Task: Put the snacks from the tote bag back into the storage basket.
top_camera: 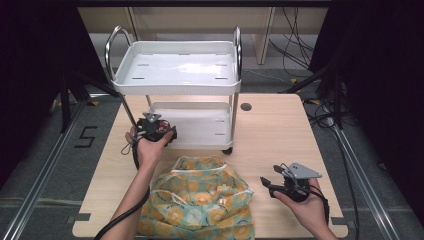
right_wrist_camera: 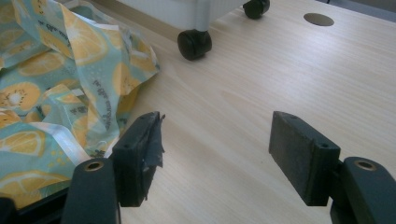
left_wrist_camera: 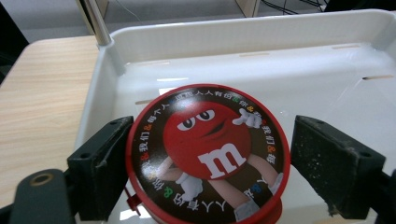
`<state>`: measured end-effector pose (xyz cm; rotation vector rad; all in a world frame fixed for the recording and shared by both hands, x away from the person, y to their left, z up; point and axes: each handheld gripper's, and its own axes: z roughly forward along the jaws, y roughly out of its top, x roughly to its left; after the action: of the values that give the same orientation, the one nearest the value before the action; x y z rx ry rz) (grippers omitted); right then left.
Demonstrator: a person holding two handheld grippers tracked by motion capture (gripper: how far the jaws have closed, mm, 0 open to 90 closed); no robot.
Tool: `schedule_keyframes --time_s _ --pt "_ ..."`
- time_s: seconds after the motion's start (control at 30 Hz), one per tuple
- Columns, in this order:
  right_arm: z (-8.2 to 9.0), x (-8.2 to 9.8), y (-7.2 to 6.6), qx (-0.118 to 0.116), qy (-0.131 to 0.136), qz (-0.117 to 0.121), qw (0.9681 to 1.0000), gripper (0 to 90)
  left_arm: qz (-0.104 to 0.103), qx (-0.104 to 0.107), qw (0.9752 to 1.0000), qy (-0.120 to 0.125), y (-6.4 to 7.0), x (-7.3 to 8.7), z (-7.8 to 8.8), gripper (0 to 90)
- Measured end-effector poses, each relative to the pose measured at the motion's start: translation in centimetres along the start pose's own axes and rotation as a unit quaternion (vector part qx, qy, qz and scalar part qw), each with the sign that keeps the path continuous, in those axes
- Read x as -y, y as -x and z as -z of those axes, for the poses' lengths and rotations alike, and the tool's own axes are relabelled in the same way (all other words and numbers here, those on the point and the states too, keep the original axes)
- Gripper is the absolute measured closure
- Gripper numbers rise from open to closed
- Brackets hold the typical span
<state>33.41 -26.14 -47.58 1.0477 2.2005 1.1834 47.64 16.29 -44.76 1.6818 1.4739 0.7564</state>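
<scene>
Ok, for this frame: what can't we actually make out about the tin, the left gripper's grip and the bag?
- Round red tin: in the left gripper view its lower rim is cut off by the bottom edge, and its lid hides whether it rests on the cart's lower tray.
- Left gripper: one jaw touches the tin, a gap shows at the other; clamped or not is unclear.
- Orange-print bag: the high view's bottom edge cuts it off; its folds hide any contents.
- Small lettering around the lid: unreadable.

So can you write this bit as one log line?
left tongs: around red candy tin, gap at one jaw, over cart lower tray | right tongs: open, empty, beside fruit-print bag
</scene>
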Motion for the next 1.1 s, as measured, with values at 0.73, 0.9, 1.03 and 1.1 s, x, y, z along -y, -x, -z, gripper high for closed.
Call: schedule_keyframes --time_s 0.73,0.9,1.03,1.1 --pt "0.1 0.0 -0.2 0.0 -0.005 -0.015 0.9999 35.3 -0.013 0.013 0.9998 0.01 0.9 0.3 4.8 14.7" --pt "0.1 0.0 -0.2 0.004 -0.006 -0.011 0.9999 35.3 -0.018 0.037 0.9991 0.009 1.2 1.3 6.4 14.8" --pt "0.1 0.0 0.0 0.005 -0.002 -0.001 1.0 35.3 -0.011 0.056 0.9982 0.02 1.5 2.3 7.7 14.8" --pt "0.1 0.0 0.0 0.005 -0.002 -0.001 1.0 35.3 -0.016 0.062 0.9978 0.02 1.5 2.9 8.3 14.8"
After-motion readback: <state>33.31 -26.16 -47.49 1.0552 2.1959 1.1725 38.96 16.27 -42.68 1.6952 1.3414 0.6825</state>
